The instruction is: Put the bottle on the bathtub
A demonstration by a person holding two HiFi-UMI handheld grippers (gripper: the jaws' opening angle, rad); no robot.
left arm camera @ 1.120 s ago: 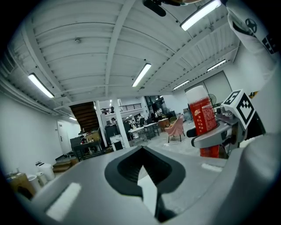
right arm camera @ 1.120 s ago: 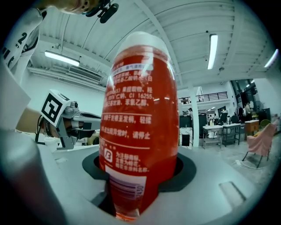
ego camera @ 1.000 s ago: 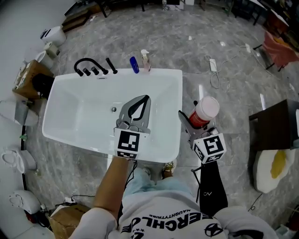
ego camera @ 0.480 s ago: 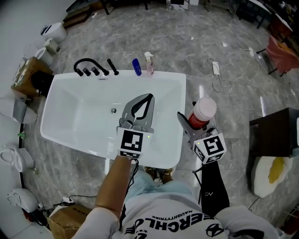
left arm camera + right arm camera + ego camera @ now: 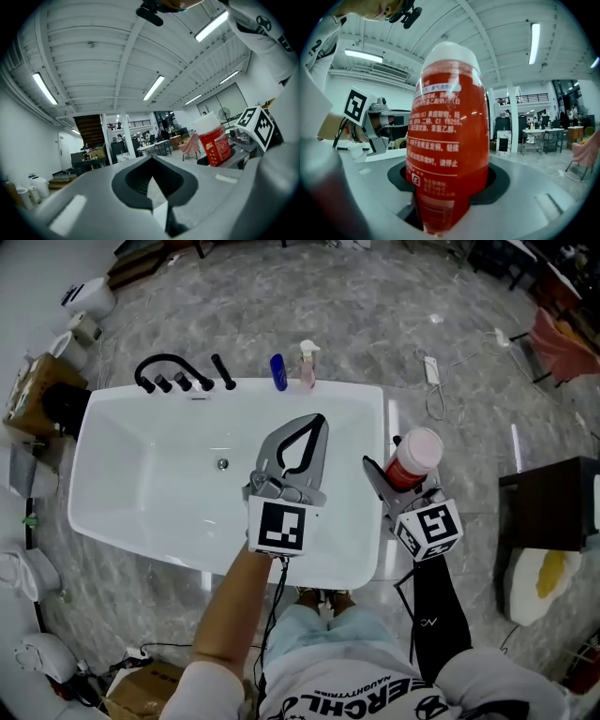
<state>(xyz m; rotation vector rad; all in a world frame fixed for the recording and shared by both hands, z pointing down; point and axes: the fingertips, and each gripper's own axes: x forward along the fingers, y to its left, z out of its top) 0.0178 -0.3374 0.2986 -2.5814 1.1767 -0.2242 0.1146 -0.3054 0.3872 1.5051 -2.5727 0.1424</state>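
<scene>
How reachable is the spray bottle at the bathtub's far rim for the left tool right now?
Probably yes: the left tool hangs over the bathtub, aimed toward that rim, with nothing visible between it and the spray bottle. Its jaws are together, so they must open first.

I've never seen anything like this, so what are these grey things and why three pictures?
A person stands by a white bathtub, holding a grabber tool in each hand. One camera sits on the person's head and looks down; another rides on each grabber, looking along its jaws. The left grabber is shut and empty, over the tub. The right grabber squeezes a red bottle with a white cap, just beside the tub. On the tub's far edge are a black tap, a blue container and a pink pump bottle.
</scene>
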